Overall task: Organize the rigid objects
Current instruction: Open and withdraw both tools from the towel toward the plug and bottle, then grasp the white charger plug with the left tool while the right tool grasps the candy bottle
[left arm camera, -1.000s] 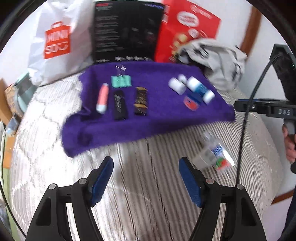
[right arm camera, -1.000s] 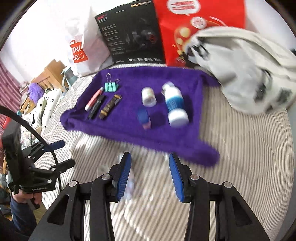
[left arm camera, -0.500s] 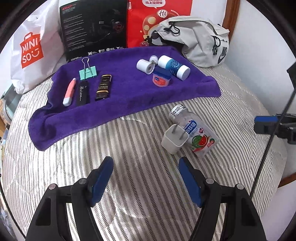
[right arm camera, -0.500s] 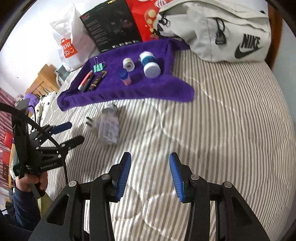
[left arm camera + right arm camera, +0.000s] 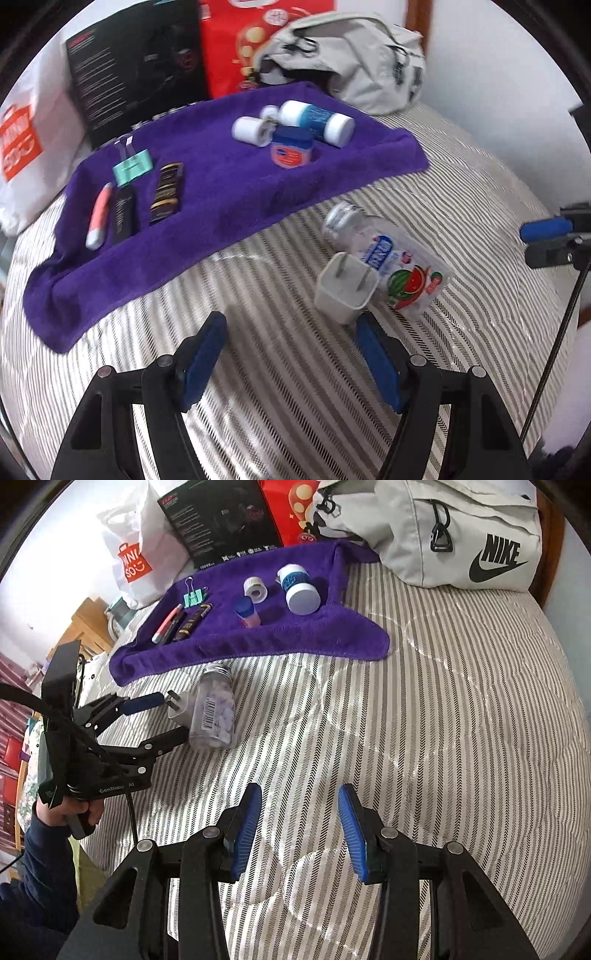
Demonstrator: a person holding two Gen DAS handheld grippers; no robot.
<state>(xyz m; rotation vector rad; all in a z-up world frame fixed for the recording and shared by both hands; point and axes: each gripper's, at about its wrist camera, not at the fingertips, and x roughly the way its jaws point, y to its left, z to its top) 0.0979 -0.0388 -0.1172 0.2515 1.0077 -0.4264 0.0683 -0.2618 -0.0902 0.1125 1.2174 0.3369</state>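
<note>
A white charger plug (image 5: 345, 290) lies on the striped bedspread against a clear bottle with a watermelon label (image 5: 397, 264). My left gripper (image 5: 291, 332) is open just short of them, its right fingertip (image 5: 364, 326) almost at the plug. In the right wrist view the left gripper (image 5: 173, 716) reaches in from the left, its tips at the plug (image 5: 180, 709) beside the bottle (image 5: 216, 710). My right gripper (image 5: 299, 812) hangs open over bare bedspread, holding nothing. A purple towel (image 5: 229, 199) carries several small items.
On the towel lie a pink tube (image 5: 99, 216), a black tube (image 5: 123, 214), a dark bar (image 5: 167, 192), a teal binder clip (image 5: 132, 168), a white roll (image 5: 251, 131), a blue-lidded jar (image 5: 291, 149) and a blue-white bottle (image 5: 316, 120). A grey bag (image 5: 454, 535), boxes and a shopping bag (image 5: 135, 561) line the back.
My left gripper has moved forward and right, so the plug and bottle now sit at its fingertips. The right gripper has stayed open and barely shifted.
</note>
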